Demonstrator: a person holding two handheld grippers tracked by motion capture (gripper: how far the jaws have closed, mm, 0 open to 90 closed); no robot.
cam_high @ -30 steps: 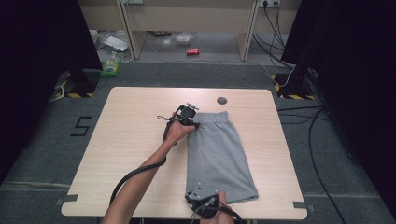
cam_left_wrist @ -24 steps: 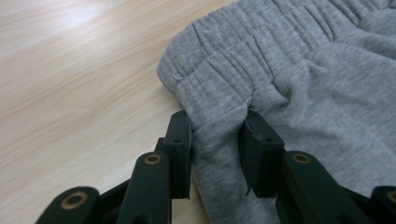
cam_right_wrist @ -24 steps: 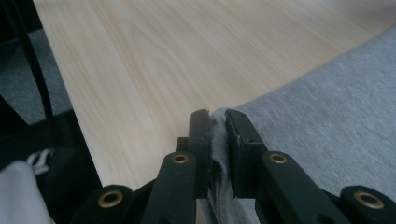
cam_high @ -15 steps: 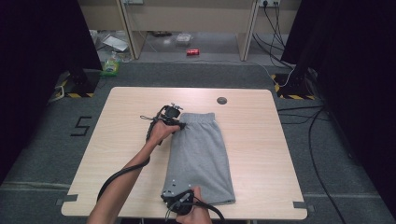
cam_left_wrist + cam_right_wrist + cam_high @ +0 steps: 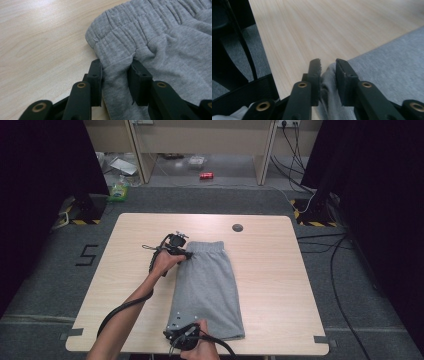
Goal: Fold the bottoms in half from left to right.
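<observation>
Grey shorts pinched at both ends, lying lengthways on the table.

I have the shorts (image 5: 210,290) stretched from mid-table to the near edge, hem almost at the rim; the table (image 5: 280,270) lies bare and wide to their right and far side, with a narrower bare strip to their left. My left gripper (image 5: 186,254) pinches a fold just under the waistband corner (image 5: 100,42), pads pressing the cloth. My right gripper (image 5: 179,332) sits at the near hem corner; its jaws have just been opening, and a bunched fold stands between them, slack rather than squeezed. A small dark disc (image 5: 237,227) sits apart near the far edge, nothing blocks the cloth. Since a second ago the shorts have slid leftward across the table with both hands.
</observation>
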